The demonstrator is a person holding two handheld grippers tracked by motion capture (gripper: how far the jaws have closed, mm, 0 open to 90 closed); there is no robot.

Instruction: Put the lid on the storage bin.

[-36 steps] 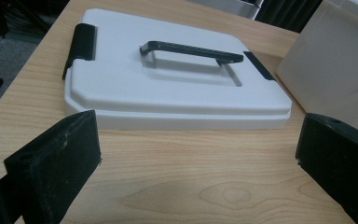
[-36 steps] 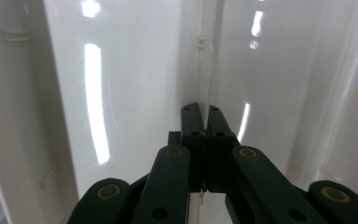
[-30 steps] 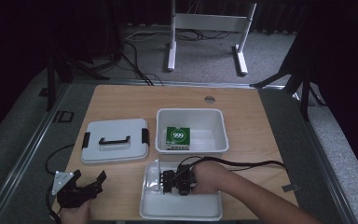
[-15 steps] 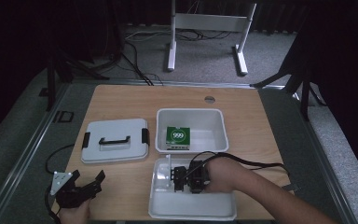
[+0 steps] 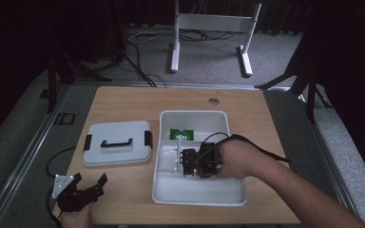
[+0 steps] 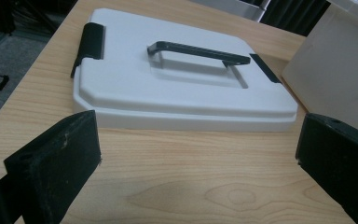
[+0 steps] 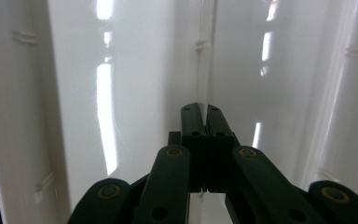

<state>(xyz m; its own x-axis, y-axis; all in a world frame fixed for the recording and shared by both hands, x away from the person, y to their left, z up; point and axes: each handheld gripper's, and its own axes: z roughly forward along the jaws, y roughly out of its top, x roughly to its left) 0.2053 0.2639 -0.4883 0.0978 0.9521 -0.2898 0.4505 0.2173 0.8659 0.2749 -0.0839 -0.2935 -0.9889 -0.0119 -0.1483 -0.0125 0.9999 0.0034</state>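
The right tongs (image 5: 183, 160) sit inside a white tray (image 5: 171, 195) on the near right part of the worktop (image 5: 123, 102). They are clenched on a thin clear divider (image 5: 177, 154) that stands upright in the tray. In the right gripper view the two black jaws are pressed together, and the edge of the divider (image 7: 204, 70) rises straight up from between their tips, so the divider is right in the bite of the tongs and runs on beyond them toward the tray's far wall. The tray's white walls (image 7: 65, 93) stand close on both sides of the jaws. In the high view the hand (image 5: 237, 159) that holds these tongs reaches in from the right, over the tray.

Just behind the tray stands a white bin (image 5: 218, 118) with a green packet (image 5: 181, 135) in it; the tray's far edge overlaps the bin's near side.

The left tongs (image 5: 90, 183) are at the near left corner of the worktop, well apart from the tray. Their jaws stand wide apart with nothing between them. In the left gripper view they point across bare wood at a flat white lid (image 6: 168, 93) with a black handle (image 6: 198, 50), which lies just ahead of the jaws without touching them. In the high view the lid (image 5: 116, 145) lies to the left of the tray and bin.
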